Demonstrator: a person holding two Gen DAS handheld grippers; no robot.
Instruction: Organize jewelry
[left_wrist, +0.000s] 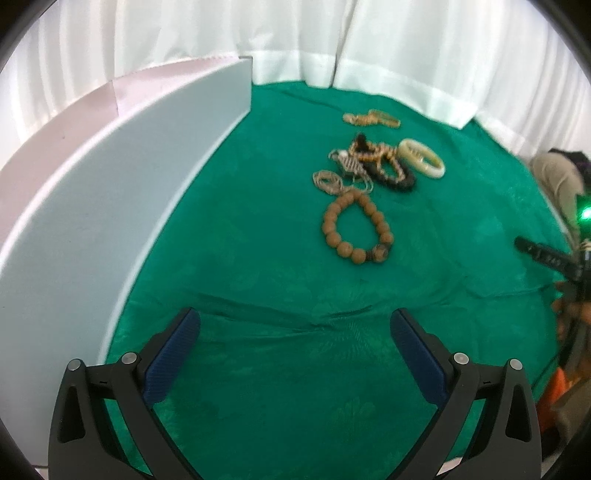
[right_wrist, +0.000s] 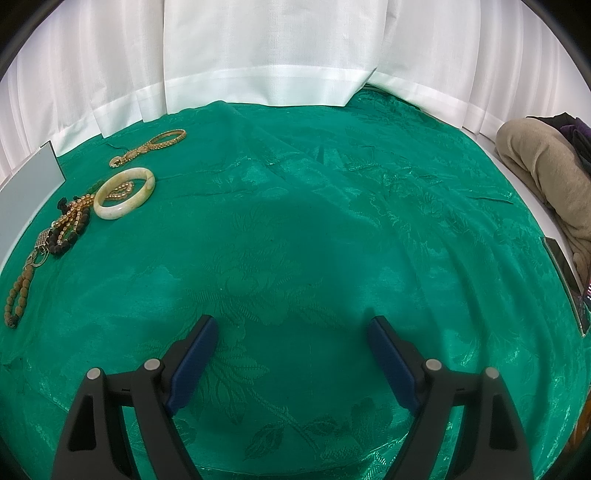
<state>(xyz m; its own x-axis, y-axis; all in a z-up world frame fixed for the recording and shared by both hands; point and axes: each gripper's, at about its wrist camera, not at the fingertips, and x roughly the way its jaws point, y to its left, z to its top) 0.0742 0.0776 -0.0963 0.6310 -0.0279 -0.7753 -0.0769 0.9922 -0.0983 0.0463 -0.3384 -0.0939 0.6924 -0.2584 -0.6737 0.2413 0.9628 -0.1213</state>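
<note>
Under me the cloth (right_wrist: 295, 229) is emerald green, woven with a tone-on-tone flower and leaf pattern. My pads (right_wrist: 195, 365) are dark blue and ribbed, on black arms. White curtain (right_wrist: 273, 44) hangs behind. The bangle (right_wrist: 123, 197) is creamy white with yellowish patches. The bead bracelet (left_wrist: 356, 229) is tan brown with one dark bead. A golden chain (right_wrist: 147, 147), a black-and-gold beaded tangle (left_wrist: 373, 162), and a pale grey-white board (left_wrist: 110, 206).

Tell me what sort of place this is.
Probably a staged tabletop set up for recording, not a lived-in room: a green patterned cloth covers the surface, white curtains hang as a backdrop, and jewelry such as a pale bangle lies loose.
</note>
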